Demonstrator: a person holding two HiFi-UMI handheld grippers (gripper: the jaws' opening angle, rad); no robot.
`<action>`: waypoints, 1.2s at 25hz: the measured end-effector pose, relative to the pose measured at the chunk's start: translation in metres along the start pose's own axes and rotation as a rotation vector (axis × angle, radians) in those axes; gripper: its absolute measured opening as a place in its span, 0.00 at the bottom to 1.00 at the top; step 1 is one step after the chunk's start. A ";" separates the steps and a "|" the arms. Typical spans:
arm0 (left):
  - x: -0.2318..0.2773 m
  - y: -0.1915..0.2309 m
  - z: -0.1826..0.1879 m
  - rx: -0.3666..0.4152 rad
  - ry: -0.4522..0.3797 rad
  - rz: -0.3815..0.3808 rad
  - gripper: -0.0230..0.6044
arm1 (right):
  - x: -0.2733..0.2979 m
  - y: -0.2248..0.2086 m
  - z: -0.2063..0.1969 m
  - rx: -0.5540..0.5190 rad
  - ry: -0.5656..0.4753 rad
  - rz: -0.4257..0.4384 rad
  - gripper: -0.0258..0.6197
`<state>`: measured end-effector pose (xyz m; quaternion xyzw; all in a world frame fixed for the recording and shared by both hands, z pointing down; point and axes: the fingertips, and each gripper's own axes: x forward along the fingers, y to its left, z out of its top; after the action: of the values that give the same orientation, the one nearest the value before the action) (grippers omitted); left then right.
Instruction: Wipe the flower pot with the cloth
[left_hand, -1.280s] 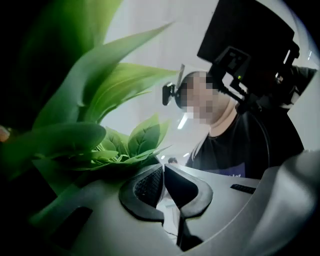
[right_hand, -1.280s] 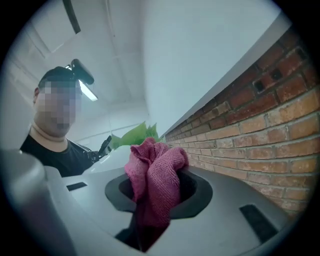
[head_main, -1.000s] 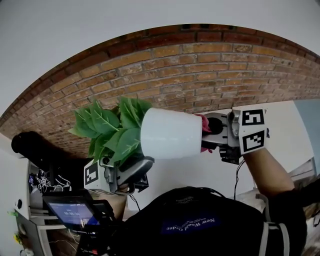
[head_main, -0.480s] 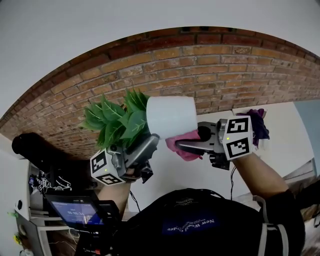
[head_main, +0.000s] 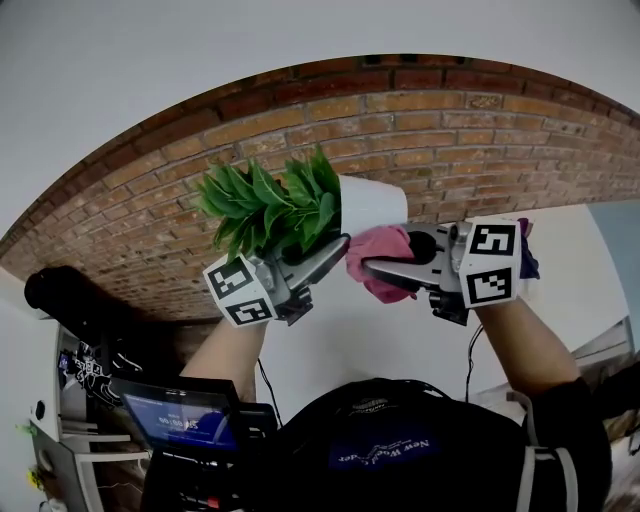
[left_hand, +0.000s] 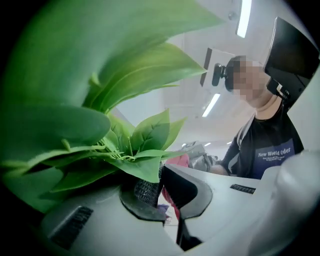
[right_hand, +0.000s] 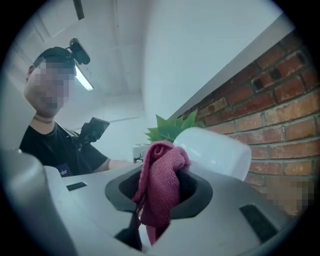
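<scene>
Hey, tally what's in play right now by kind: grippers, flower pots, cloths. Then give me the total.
Grippers: 2, the left gripper and the right gripper
Flower pots: 1, the white flower pot with green leaves
Cloths: 1, the pink cloth
Total: 4

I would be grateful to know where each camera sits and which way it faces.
Head view: on the person's head, facing the brick wall; left gripper, right gripper, forearms and chest show.
Left gripper view: on that gripper, along its jaws shut on the plant, towards the person's torso.
Right gripper view: on that gripper, along jaws clamping the cloth, towards the pot.
Shared: head and right gripper views both show pot, cloth, wall.
</scene>
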<state>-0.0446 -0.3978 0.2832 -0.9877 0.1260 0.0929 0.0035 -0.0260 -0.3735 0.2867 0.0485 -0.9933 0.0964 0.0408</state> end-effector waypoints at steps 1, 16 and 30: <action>0.003 0.001 -0.007 0.018 0.036 -0.008 0.05 | -0.005 -0.005 0.005 -0.004 -0.011 -0.018 0.20; 0.006 -0.053 -0.017 0.122 0.140 -0.208 0.05 | -0.040 -0.076 0.039 0.110 -0.096 -0.113 0.20; -0.004 -0.058 0.035 -0.049 -0.130 -0.241 0.07 | -0.031 -0.089 -0.003 0.306 -0.121 -0.032 0.20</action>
<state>-0.0399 -0.3398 0.2486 -0.9873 0.0035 0.1588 -0.0013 0.0139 -0.4572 0.3039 0.0758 -0.9668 0.2426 -0.0255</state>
